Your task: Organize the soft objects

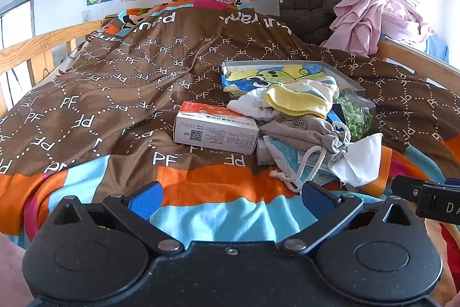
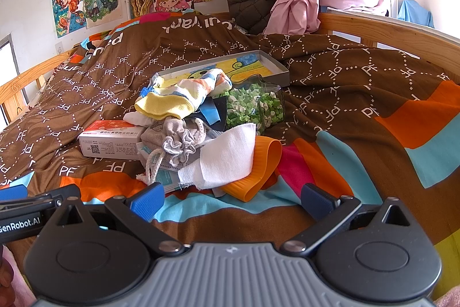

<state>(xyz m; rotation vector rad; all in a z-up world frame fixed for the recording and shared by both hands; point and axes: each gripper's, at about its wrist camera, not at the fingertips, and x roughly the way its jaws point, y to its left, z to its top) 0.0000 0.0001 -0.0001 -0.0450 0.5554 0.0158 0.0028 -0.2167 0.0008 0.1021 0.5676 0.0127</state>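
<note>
Both grippers hover low over the bed's near edge, the left gripper [image 1: 230,196] and right gripper [image 2: 230,199] each with fingers apart and empty. Just beyond lies the heap: white cloth [image 2: 227,157], grey drawstring pouch [image 2: 178,138], yellow sock [image 2: 166,105], beside a cardboard box [image 1: 215,128]. Farther back sits the shallow tray [image 2: 276,68]. Nothing is picked yet; next probably calls for closing on the nearest cloth.
</note>
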